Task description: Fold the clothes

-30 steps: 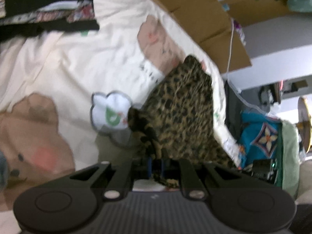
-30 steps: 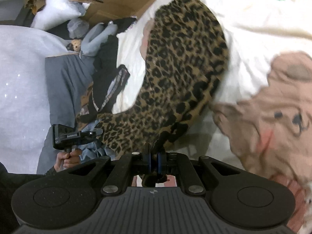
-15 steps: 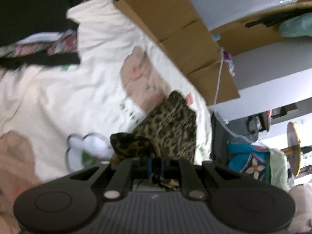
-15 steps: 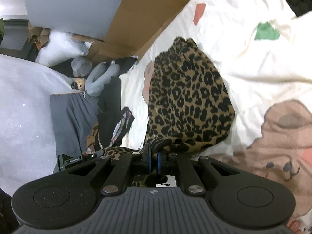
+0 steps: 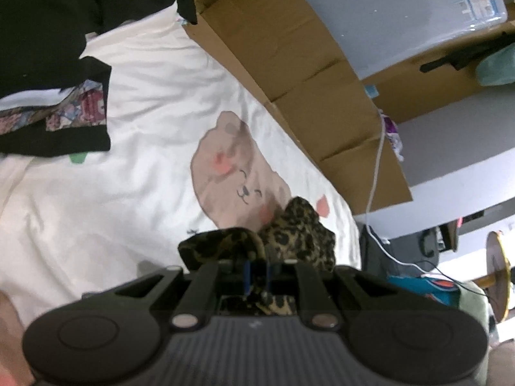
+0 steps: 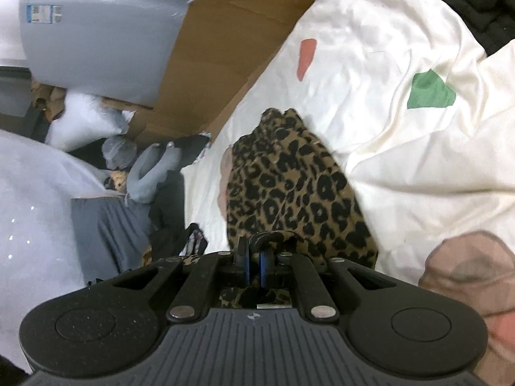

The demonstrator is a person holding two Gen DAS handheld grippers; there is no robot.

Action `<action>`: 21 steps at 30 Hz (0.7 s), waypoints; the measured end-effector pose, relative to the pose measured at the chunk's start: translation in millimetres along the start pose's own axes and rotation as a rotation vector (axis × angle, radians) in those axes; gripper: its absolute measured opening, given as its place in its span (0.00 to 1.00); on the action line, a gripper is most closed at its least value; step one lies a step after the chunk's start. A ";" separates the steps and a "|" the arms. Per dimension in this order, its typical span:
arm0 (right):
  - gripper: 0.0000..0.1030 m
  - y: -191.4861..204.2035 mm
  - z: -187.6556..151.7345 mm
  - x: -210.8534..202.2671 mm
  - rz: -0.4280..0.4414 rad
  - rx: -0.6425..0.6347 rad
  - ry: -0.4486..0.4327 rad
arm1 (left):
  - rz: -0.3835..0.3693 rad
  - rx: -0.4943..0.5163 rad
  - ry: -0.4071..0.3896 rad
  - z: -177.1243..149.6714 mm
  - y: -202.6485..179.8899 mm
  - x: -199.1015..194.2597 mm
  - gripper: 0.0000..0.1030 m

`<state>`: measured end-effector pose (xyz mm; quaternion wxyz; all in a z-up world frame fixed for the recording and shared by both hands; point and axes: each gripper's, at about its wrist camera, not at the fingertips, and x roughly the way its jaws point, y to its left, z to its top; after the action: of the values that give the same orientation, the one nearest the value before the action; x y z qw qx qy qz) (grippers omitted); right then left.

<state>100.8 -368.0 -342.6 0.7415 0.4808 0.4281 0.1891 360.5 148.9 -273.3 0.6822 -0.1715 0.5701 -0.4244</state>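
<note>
- My left gripper is clamped on a bunched edge of the leopard-print garment; the cloth shows between the blue pads and spills just ahead of the fingers.
- My right gripper is pinched tight on another edge of the same garment, a fold of it looped over the fingertips.
- From the right gripper the garment stretches straight ahead, lying on the cream bedsheet printed with bears and coloured shapes.
- Ahead and left of my left gripper, a black garment with a patterned panel rests on the sheet, well apart from the leopard cloth.
- Brown cardboard runs along the sheet's far edge, ahead and right of the left gripper.
</note>
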 end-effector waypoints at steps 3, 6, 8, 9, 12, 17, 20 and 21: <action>0.05 -4.2 7.4 7.9 -0.020 0.017 -0.007 | 0.007 -0.003 -0.004 4.2 1.2 9.3 0.09; 0.05 -8.2 14.4 14.1 -0.034 0.031 -0.018 | 0.022 0.000 0.000 6.5 2.3 17.5 0.09; 0.05 -10.3 17.9 17.7 -0.043 0.039 -0.021 | 0.037 0.003 0.010 7.9 3.7 24.1 0.09; 0.05 -11.0 18.8 19.1 -0.046 0.040 -0.025 | 0.044 0.004 0.014 8.7 4.5 27.5 0.09; 0.05 -16.2 20.1 21.7 -0.053 0.058 -0.036 | 0.051 -0.010 0.019 12.0 8.0 36.6 0.09; 0.06 -35.9 20.0 30.9 -0.104 0.094 -0.031 | 0.077 -0.018 0.054 11.7 15.6 51.3 0.09; 0.08 -41.0 17.4 34.8 -0.114 0.105 -0.041 | 0.089 0.017 0.091 11.2 15.2 57.4 0.10; 0.08 -41.5 17.2 35.5 -0.119 0.109 -0.040 | 0.097 0.032 0.106 12.0 14.4 59.4 0.09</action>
<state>129.3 -372.2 -392.0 0.7324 0.4980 0.4507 0.1116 376.5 108.3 -317.8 0.6735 -0.1102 0.6063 -0.4082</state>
